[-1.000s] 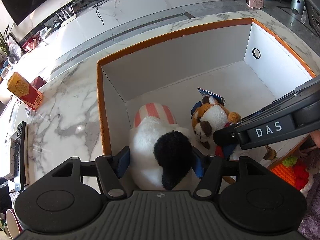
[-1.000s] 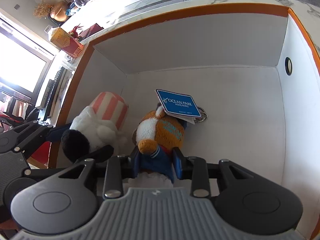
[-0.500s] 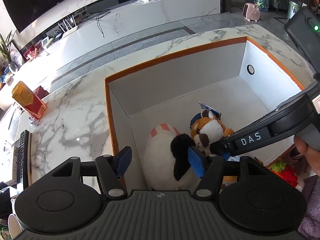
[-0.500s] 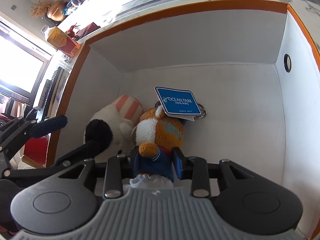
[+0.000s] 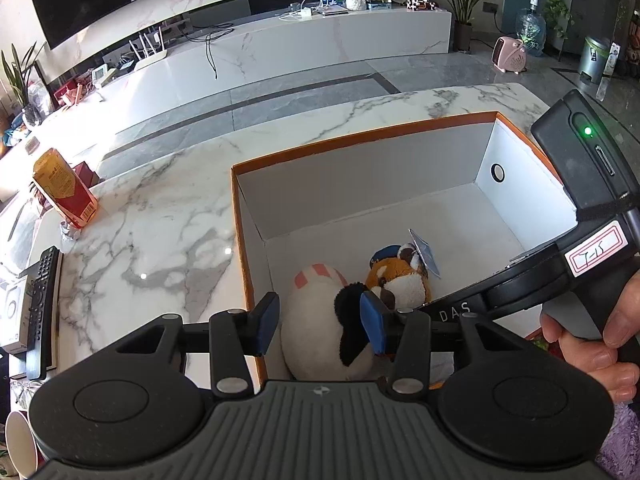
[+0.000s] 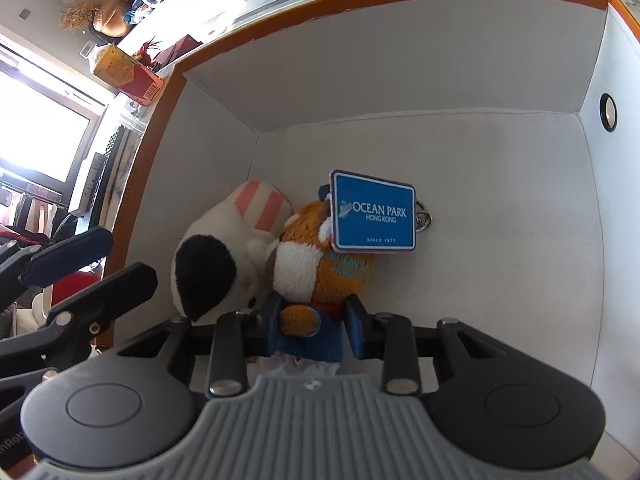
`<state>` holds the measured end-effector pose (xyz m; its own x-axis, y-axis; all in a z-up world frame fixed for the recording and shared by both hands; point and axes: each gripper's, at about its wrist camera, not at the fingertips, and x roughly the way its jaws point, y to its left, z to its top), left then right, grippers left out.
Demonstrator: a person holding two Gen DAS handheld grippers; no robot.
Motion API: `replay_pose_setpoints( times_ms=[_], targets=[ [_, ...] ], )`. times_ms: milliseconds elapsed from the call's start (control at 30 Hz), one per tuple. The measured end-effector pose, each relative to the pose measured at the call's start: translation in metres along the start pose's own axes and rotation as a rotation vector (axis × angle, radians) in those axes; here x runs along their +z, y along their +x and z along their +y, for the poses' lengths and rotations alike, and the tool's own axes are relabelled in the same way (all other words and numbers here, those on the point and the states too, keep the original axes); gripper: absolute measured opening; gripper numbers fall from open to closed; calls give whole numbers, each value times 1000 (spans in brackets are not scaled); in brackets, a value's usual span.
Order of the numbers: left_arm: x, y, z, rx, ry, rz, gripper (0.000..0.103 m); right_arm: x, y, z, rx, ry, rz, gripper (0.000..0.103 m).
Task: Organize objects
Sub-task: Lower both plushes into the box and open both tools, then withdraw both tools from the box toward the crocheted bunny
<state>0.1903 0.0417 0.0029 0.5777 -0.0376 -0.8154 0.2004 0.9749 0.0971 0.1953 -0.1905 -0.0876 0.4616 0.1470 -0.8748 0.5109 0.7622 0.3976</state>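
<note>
An open white box with an orange rim [image 5: 360, 140] [image 6: 360, 4] stands on the marble table. Inside, at its near left corner, lies a white plush with a black ear and pink stripes [image 5: 312, 320] [image 6: 240, 236]. My left gripper [image 5: 320, 328] [image 6: 86, 276] hovers above it, its jaws closing on nothing. Beside the white plush sits an orange plush [image 5: 400, 284] [image 6: 320, 268] with a blue Ocean Park tag [image 6: 374, 212]. My right gripper [image 6: 314, 330] is shut on its blue clothing. A hand [image 5: 592, 344] holds that gripper.
On the marble tabletop [image 5: 160, 220] left of the box stand a red and yellow carton [image 5: 64, 188] and a remote control [image 5: 40, 300]. A paper cup [image 5: 20, 440] sits at the near left. The box's right half holds nothing.
My left gripper has let go of the white plush, risen and drawn back, and its jaws have narrowed. The plush now lies in the box. The right gripper has kept still.
</note>
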Motion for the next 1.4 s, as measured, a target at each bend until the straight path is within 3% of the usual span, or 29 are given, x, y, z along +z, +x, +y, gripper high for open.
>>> replay_pose_setpoints(
  times_ms=[133,233,533,733,900,1100,1167,1400],
  targets=[
    [-3,-3,1,-19,-12,-7,53,-2,-4,3,-36,-27,-15,39],
    [-5,-5,1,-24,-21,-10,53,-3,-11,8,-55,-51,-46,49],
    [-14,-33,-2,-36,-51,-62,53,-20,-52,25,-138,-144,-162,50],
    [-33,-59,-12,-99,-59,-91,53,-59,-99,31,-94,-189,-301,60],
    [-57,-74,-18,-167,-106,-92,53,-99,-130,23,-48,-192,-343,60],
    [-92,-75,-28,-221,-129,-32,53,-151,-147,12,-20,-203,-334,58],
    [-104,-70,-31,-231,-136,4,53,-167,-147,8,-15,-205,-308,52],
    [-130,-59,-51,-315,-139,44,53,-207,-127,-5,-91,-204,-229,45]
  ],
)
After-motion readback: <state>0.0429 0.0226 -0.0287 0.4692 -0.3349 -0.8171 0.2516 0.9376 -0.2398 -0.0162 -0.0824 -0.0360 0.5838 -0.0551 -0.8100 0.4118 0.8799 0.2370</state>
